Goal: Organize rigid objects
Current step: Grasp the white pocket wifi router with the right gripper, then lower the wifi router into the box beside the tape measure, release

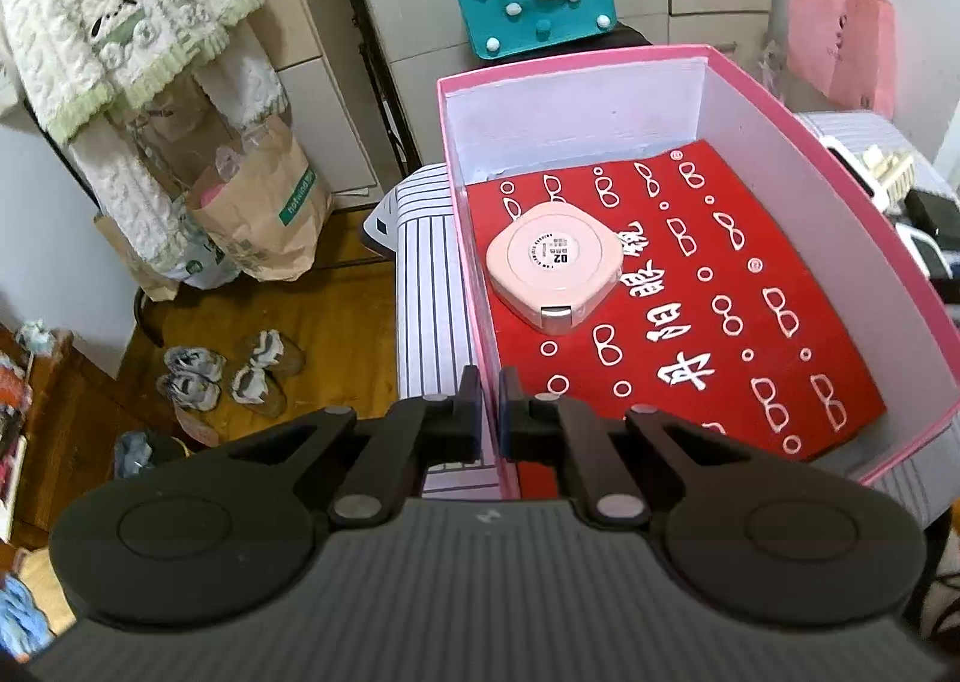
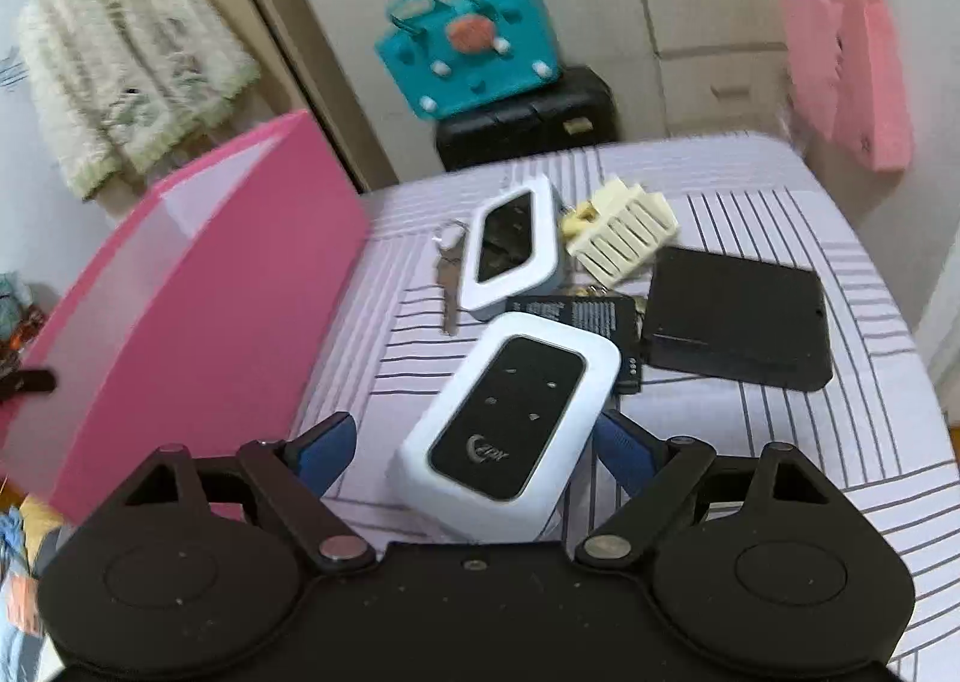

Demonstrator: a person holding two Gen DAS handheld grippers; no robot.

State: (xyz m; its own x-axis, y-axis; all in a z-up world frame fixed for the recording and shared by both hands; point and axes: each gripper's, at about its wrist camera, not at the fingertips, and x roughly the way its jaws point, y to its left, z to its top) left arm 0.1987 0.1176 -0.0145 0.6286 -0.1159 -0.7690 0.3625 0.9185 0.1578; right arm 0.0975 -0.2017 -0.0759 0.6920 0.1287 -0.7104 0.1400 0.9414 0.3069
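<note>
In the left wrist view a pink box (image 1: 576,111) with white inner walls stands on a striped sheet. It holds a red printed cloth (image 1: 720,322) and, lying on the cloth, a pale pink square case (image 1: 555,274). My left gripper (image 1: 489,412) is shut on the box's near left wall, one finger inside and one outside. In the right wrist view my right gripper (image 2: 477,451) stands open around a white pocket router with a black face (image 2: 510,424). The blue pads (image 2: 327,451) flank the router, and the left one is clearly apart from it.
Beyond the router lie a second white device (image 2: 510,256), a key (image 2: 447,292), a black battery (image 2: 588,316), a cream slotted part (image 2: 624,232) and a flat black case (image 2: 738,316). The pink box (image 2: 192,292) stands to their left. A teal bag (image 2: 474,57) sits behind. Shoes (image 1: 234,376) are on the floor.
</note>
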